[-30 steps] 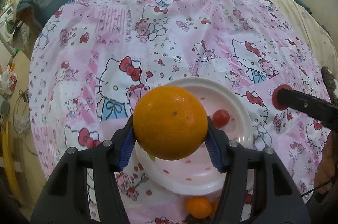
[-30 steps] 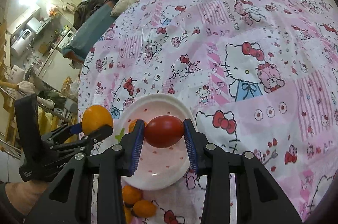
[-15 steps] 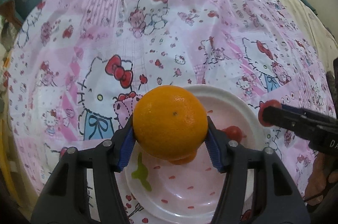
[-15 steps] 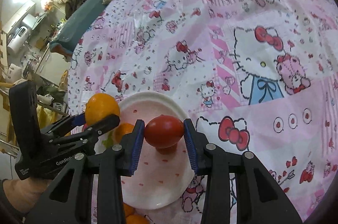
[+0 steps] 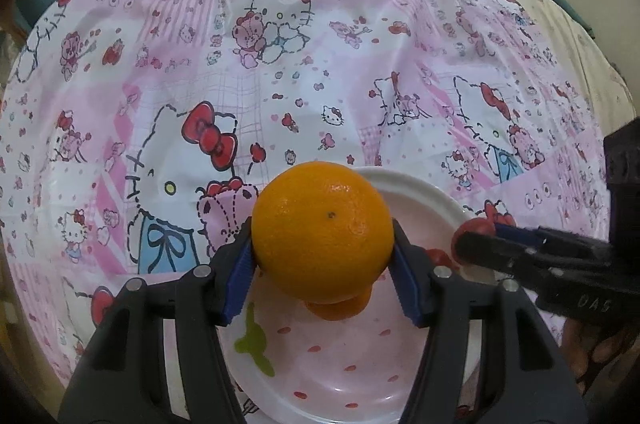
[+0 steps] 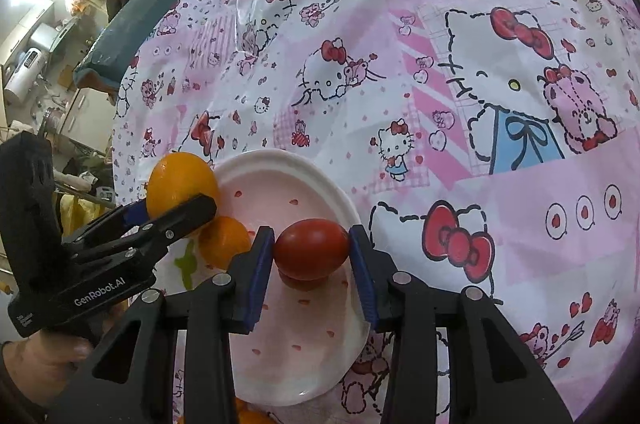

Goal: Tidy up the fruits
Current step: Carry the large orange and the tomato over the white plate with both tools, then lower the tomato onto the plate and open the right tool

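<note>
Fruit hangs over the plate (image 5: 420,193) in both grips. The left hand-held gripper (image 5: 322,258) is clenched on a large orange (image 5: 322,230), which sits above the near-left part of the plate and right over a small orange (image 6: 224,242) already lying there. The right hand-held gripper (image 6: 312,258) has a tomato (image 6: 310,248) between its blue pads above the plate's middle. Its jaws are opening, though the pads look to be touching both sides of the tomato.

The step in hand seems to be setting both fruits down on the plate, which rests on a pink patterned cloth (image 6: 440,104). To do it well, each fruit should probably be lowered until it rests on bare plate before it is let go, since round fruit dropped from a height may roll off the shallow rim. The large orange wants shifting sideways, clear of the small orange beneath it. The two grippers are near each other, so releasing one fruit at a time looks safer.
</note>
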### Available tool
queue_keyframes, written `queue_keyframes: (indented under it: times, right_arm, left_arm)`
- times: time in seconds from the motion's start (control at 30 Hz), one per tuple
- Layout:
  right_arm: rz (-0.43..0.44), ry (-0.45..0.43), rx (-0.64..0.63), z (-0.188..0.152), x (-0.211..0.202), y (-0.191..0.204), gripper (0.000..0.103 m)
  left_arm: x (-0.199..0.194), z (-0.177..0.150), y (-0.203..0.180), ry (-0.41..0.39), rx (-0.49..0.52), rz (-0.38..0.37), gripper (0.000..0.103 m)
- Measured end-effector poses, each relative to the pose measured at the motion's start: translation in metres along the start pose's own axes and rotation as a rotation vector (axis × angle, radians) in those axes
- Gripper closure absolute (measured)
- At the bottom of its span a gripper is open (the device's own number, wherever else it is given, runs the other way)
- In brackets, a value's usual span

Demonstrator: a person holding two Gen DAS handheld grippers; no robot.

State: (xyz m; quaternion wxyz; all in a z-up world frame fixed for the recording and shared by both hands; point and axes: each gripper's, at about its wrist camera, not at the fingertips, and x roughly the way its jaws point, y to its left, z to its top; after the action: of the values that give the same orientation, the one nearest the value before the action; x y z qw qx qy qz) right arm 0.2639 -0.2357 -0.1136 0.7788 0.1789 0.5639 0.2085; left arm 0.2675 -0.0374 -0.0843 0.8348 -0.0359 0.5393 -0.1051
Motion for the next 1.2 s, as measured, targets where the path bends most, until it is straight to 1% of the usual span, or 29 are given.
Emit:
queue_keyframes:
  times: [0.07,0.2,0.3,0.37,0.5,0.63,0.73,0.77,0.8,0.83,0.87,0.93,1.03,1.2]
  right_arm:
    - [-0.008,0.003,-0.008,0.000,0.002,0.002,0.061]
    - [-0.019,0.017,-0.028,-0.003,0.004,0.005,0.061]
    - [-0.005,0.019,-0.024,-0.003,0.002,0.005,0.061]
    - [0.000,0.016,-0.022,-0.003,0.001,0.005,0.061]
    - [0.006,0.009,-0.027,-0.002,-0.001,0.007,0.061]
    - [0.009,0.004,-0.028,-0.002,-0.003,0.008,0.061]
    - [0.021,0.002,-0.023,-0.001,-0.004,0.008,0.061]
    - [0.025,0.001,-0.023,-0.001,-0.005,0.009,0.058]
    - [0.033,-0.002,-0.025,-0.001,-0.007,0.010,0.043]
    - [0.035,-0.013,-0.028,0.000,-0.010,0.011,0.038]
    - [0.033,-0.032,-0.030,0.001,-0.015,0.012,0.035]
    - [0.026,-0.058,-0.020,0.003,-0.023,0.010,0.036]
    - [0.026,-0.114,0.037,0.008,-0.039,-0.001,0.035]
    - [0.021,-0.140,0.084,0.011,-0.051,-0.015,0.035]
  left_arm:
    - [0.002,0.001,0.002,0.009,-0.009,-0.006,0.045]
    - [0.003,0.002,0.000,0.038,-0.001,0.025,0.046]
    - [0.002,0.004,0.004,0.091,-0.037,-0.008,0.046]
    - [0.001,0.005,0.004,0.136,-0.040,-0.026,0.046]
    - [-0.004,0.005,0.005,0.176,-0.064,-0.047,0.046]
    - [-0.007,0.003,0.003,0.154,-0.043,-0.032,0.046]
    - [-0.008,0.006,0.006,0.135,-0.059,-0.041,0.046]
    - [-0.009,0.007,0.007,0.129,-0.062,-0.039,0.046]
    - [-0.011,0.008,0.007,0.121,-0.064,-0.036,0.046]
    - [-0.013,0.009,0.008,0.106,-0.071,-0.041,0.046]
    - [-0.014,0.009,0.009,0.096,-0.076,-0.053,0.046]
    - [-0.015,0.010,0.007,0.088,-0.073,-0.066,0.046]
    - [-0.013,0.010,0.001,0.072,-0.060,-0.085,0.046]
    - [0.001,0.006,-0.013,0.087,-0.024,-0.094,0.046]
